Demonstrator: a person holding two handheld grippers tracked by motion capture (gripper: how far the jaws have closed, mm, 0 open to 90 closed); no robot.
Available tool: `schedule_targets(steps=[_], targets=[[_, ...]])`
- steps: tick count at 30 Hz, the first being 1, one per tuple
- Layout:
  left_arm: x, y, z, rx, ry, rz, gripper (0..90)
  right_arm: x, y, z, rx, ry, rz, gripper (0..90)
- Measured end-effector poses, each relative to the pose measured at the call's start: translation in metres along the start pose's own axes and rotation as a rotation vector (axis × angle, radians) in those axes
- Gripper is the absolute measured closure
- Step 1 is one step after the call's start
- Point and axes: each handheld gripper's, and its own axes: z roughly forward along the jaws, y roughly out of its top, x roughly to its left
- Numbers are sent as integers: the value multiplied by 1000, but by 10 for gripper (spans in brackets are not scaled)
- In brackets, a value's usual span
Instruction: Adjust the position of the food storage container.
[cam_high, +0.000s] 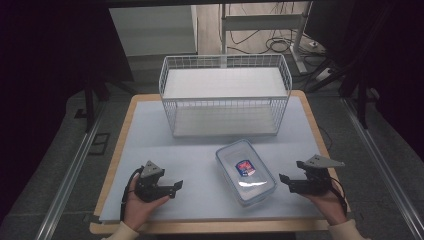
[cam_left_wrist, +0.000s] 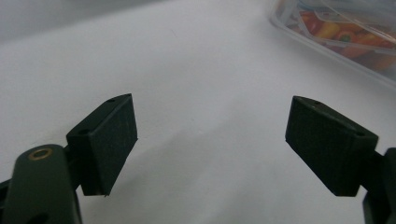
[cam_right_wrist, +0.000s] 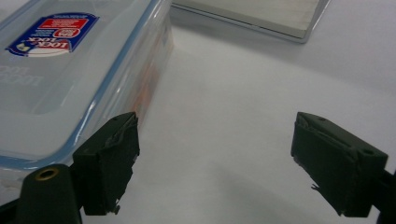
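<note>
The clear rigid lidded plastic food box lay mid-surface between the spread, empty fingers of left gripper and right gripper, likely slick, best gripped across its rim.

The basket is white wire. The box is clear with a blue rim and a red and blue sticker. The table mat is white.

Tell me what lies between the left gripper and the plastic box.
Nothing: in the high view, only bare white mat separates the left gripper from the box. The left gripper view shows the same bare stretch.
</note>
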Motion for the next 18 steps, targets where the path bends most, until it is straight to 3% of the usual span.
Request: schedule_targets(steps=[13, 17, 18], targets=[[0, 2, 0, -8, -4, 3, 169, 0, -1, -2, 14, 5, 31, 166], [0, 3, 0, -10, -9, -2, 169, -2, 0, -6, 11, 21, 28, 266], [0, 4, 0, -15, -11, -6, 169, -3, 1, -10, 13, 37, 24, 368]])
